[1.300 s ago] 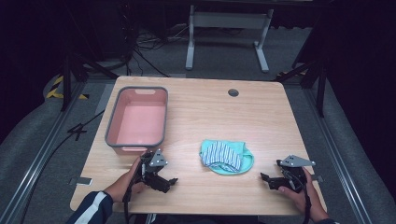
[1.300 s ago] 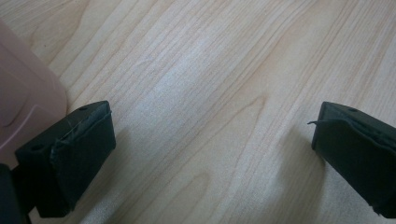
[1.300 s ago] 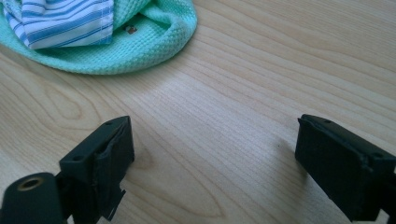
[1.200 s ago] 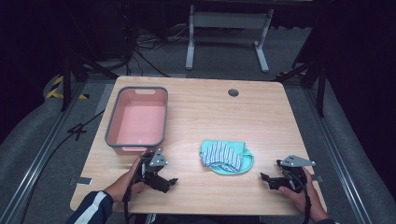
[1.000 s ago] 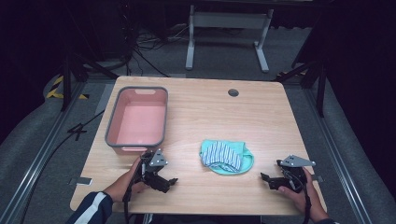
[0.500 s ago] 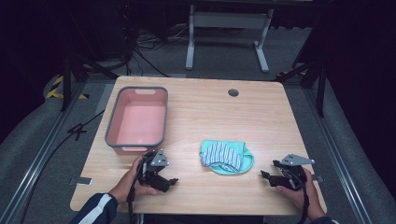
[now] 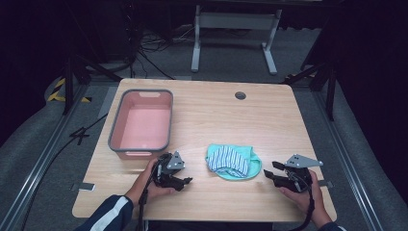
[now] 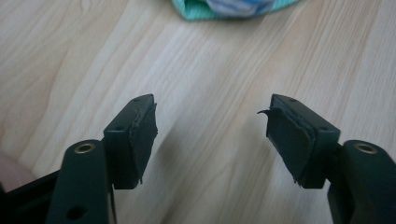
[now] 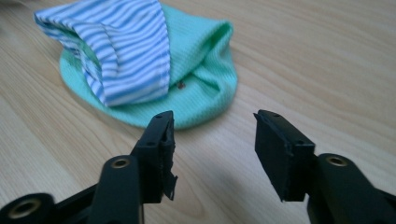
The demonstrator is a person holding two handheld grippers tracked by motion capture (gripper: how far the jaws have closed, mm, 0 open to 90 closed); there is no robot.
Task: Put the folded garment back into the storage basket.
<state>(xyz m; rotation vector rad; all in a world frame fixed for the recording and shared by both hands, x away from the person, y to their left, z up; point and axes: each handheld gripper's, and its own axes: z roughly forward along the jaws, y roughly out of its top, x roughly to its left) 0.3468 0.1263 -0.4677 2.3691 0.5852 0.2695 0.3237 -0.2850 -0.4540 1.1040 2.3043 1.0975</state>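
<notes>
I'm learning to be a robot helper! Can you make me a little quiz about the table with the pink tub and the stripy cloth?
1. True or false: the pink tub has the cloth inside it.
2. The striped and green cloth lies between which two things?
A) the two grippers
B) the tub and the round hole
C) two cups
3. Fill in: the jaws of the left gripper and the right gripper are both ____.

Key:
1. False. The tub is empty; the cloth lies on the table.
2. A.
3. Open, with nothing between them.
</notes>
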